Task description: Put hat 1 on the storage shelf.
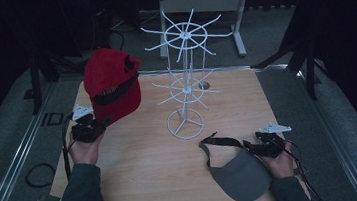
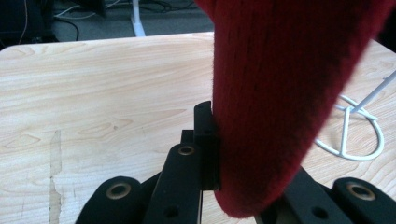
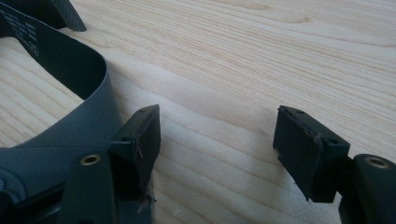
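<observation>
The red cap (image 1: 113, 82) hangs above the table's (image 1: 142, 154) far left corner, its brim pinched in the left gripper's (image 1: 99, 123) fingers. To hang it well, carry it level toward the white wire rack (image 1: 184, 79) mid-table. The right gripper's (image 1: 267, 147) fingers stand spread beside the grey visor (image 1: 239, 174).

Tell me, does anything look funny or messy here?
Nothing is broken or spilled. The white wire rack stands upright with bare arms, while the grey visor lies flat on the table and the red cap hangs from the left gripper.
</observation>
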`<state>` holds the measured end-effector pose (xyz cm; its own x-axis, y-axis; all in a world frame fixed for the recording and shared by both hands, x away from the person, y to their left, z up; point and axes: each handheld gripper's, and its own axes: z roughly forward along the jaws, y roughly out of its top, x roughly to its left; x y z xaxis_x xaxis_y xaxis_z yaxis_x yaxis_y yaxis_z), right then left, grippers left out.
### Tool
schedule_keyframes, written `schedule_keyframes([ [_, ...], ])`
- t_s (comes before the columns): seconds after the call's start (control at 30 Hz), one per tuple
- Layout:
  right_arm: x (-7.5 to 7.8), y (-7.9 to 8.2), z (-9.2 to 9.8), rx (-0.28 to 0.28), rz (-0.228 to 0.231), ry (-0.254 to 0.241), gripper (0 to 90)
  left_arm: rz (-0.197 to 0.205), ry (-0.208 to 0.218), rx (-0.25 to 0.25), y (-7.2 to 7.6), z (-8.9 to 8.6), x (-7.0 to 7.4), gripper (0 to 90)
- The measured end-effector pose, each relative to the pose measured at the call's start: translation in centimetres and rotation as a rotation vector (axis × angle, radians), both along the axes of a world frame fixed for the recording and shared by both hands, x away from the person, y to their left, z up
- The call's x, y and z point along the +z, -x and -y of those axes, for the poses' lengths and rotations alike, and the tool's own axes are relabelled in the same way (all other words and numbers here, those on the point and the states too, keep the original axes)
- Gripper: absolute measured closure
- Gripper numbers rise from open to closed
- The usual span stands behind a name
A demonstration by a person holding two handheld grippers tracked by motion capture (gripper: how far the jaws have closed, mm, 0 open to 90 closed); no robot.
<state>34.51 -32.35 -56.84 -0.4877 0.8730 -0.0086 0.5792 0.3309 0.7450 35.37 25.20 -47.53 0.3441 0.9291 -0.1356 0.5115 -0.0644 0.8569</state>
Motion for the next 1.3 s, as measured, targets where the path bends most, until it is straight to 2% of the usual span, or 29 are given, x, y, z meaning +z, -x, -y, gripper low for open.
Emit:
schedule_keyframes([
  [0.43,0.0,0.0,0.0,0.0,0.0,0.0,31.9,0.04,-0.005,-0.011,0.3,0.5,1.6,86.2],
  [1.3,0.0,0.0,0.0,0.0,0.0,-0.001,31.8,0.1,-0.001,-0.018,0.5,0.9,3.7,86.1],
])
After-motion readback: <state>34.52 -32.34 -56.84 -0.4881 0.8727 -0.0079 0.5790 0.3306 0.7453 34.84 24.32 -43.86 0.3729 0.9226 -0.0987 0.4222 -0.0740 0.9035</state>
